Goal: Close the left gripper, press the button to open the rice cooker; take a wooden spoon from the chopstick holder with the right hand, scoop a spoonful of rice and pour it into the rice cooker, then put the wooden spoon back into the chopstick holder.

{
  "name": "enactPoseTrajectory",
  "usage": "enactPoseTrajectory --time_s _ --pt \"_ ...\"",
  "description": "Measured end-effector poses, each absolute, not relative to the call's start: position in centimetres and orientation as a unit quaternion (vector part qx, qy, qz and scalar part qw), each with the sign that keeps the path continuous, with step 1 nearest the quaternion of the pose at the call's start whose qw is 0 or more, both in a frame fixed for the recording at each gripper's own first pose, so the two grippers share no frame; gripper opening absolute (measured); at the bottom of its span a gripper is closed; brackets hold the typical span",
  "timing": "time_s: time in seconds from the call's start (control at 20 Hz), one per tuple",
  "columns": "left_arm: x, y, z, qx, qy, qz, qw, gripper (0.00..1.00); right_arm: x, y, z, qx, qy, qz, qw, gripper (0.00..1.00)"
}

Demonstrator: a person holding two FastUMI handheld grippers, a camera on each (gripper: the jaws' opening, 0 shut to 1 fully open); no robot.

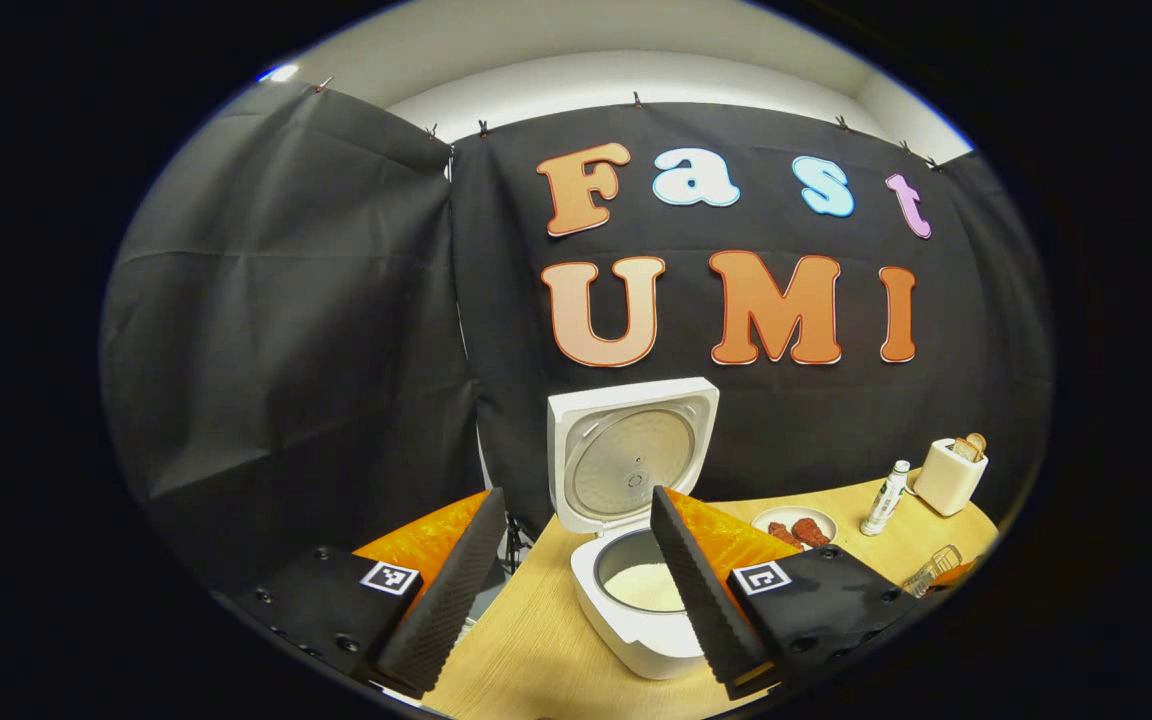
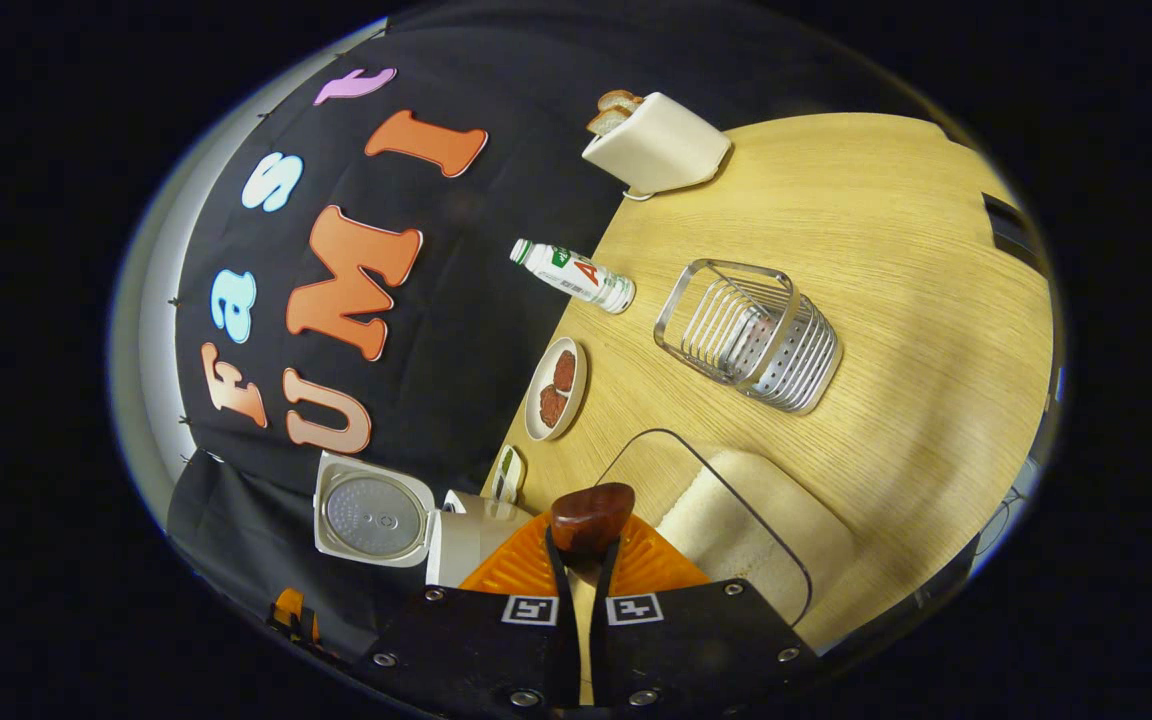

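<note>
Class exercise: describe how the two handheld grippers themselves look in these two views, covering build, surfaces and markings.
Left gripper: two long jaws faced with ribbed foam, translucent ridged plastic behind them, mounted on dark blocks with screws, each bearing a square black-and-white tag. Right gripper: the same build, with two tags side by side.

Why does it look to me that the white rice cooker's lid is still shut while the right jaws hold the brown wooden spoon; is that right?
One detail is wrong: the white rice cooker has its lid standing open, as the left gripper view shows, with white rice in its pot. The rest holds: the right gripper grips the brown wooden spoon between its jaws.
</note>
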State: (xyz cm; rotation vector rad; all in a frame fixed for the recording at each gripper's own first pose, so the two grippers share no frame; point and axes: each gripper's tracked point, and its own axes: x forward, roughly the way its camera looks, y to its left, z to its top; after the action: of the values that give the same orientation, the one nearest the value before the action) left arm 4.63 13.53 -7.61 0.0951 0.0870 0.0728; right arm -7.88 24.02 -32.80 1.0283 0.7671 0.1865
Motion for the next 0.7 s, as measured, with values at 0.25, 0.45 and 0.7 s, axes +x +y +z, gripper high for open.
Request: enactPoseTrajectory --time_s 0.25,0.45,0.7 --pt "4.3 12.9 -7.2 0.040 0.034 0.036 0.998 0.98 -6.9 22.9 -30.5 0.506 0.341 0.090 0.787 0.03" --pt "3.7 13.2 -7.0 0.039 0.028 0.042 0.998 0.98 -6.7 22.3 -30.0 0.510 0.343 0.088 0.784 0.04" --pt "3.1 14.2 -7.1 0.033 0.025 0.051 0.998 0.99 -6.7 22.2 -28.4 0.513 0.340 0.090 0.783 0.04"
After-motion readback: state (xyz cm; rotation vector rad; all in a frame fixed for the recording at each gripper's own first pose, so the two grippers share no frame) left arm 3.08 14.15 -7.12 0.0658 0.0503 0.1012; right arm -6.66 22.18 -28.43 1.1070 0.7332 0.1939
